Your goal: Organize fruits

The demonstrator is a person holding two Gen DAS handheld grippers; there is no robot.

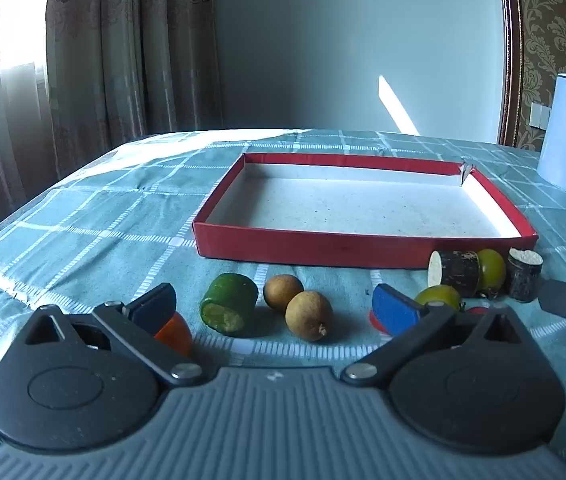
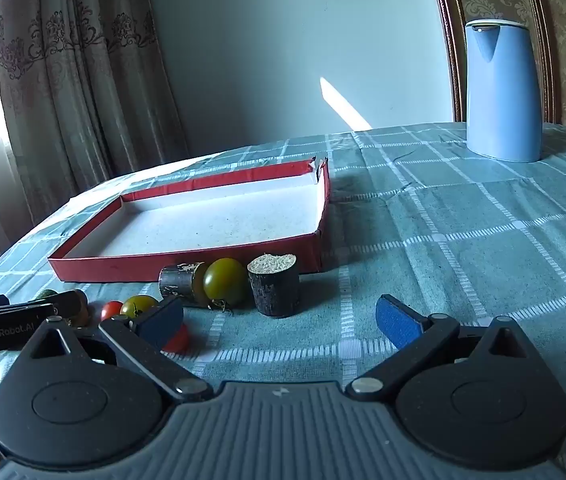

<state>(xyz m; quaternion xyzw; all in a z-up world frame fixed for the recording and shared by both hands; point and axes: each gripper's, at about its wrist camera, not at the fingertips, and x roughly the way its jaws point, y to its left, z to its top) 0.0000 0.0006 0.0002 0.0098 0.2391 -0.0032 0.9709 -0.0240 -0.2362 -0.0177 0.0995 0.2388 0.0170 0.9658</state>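
Left gripper point(image 1: 275, 304): hovering wide open, empty, lower centre.
Right gripper point(image 2: 281, 318): gaping, holding nothing.
Two round brown longans point(image 1: 297, 306): likely light, brittle-shelled; pinching across the middle is looking best.
Shallow red cardboard tray point(image 1: 323, 246): sitting mid-frame.

A blue kettle point(image 2: 501, 92) is standing upright at the far right of the checked tablecloth point(image 2: 463, 216). Patterned curtains point(image 1: 95, 48) are hanging on the left, letting daylight in. A sunbeam point(image 1: 397, 106) is slanting across the plain wall point(image 1: 343, 40).
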